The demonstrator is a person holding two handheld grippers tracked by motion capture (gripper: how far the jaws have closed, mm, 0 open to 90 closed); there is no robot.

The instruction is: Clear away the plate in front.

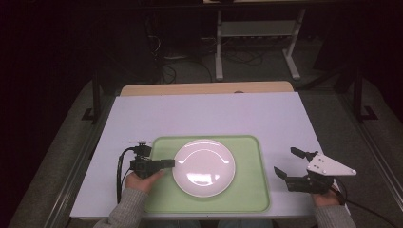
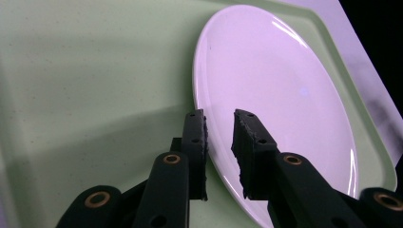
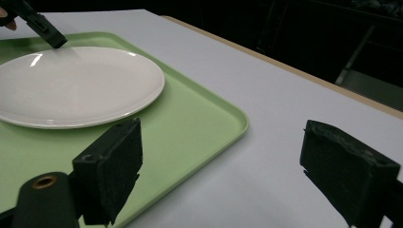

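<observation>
The left gripper (image 2: 219, 124), jaws slightly parted astride the plate (image 1: 203, 167) rim (not pinching), seems mid-release; next, withdraw cleanly. The right gripper (image 1: 287, 163) waits wide open, empty.

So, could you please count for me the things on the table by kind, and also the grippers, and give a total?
Round white ceramic plate: 1
Rectangular light green plastic tray: 1
Black two-jaw grippers, left gripper and right gripper: 2
Total: 4
</observation>
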